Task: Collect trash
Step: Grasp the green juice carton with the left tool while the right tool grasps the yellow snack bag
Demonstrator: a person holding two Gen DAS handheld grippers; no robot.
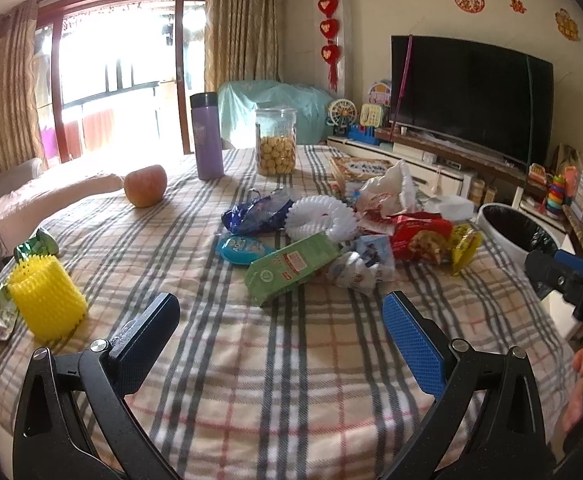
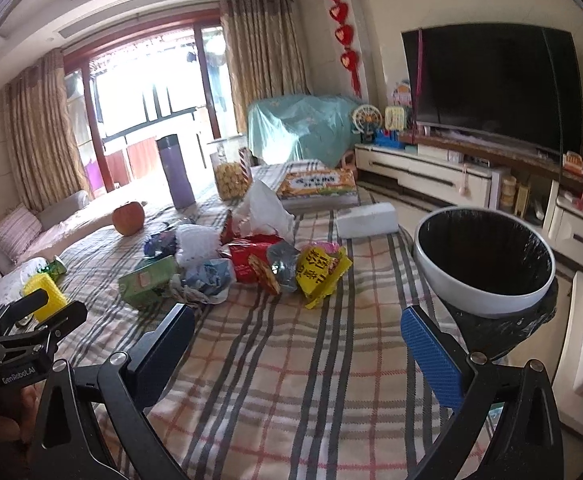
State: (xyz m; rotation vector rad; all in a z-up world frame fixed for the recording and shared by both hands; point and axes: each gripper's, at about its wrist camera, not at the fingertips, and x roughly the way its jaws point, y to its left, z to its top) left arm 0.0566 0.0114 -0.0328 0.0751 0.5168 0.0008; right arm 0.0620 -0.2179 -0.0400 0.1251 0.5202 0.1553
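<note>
On the plaid cloth point(image 1: 275, 360), wrappers point(image 1: 423, 236) crowd beside the bin point(image 2: 487, 296); both grippers' jaws gape empty.

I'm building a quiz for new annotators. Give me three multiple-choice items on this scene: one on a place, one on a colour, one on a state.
1. Where is the bin?
A. at the table's right edge
B. by the window
C. on the sofa

2. What colour is the flask?
A. red
B. purple
C. green

3. How do both hand-held grippers stand?
A. shut on a wrapper
B. shut on nothing
C. open and empty

Answers:
1 A: the right wrist view shows the bin against the right side of the plaid table, ahead of the right hand-held gripper.
2 B: the flask's body is purple with a dark cap, standing near the apple.
3 C: the fingers of the right and the left hand-held gripper are spread wide with only cloth between them; the trash pile lies untouched.
</note>
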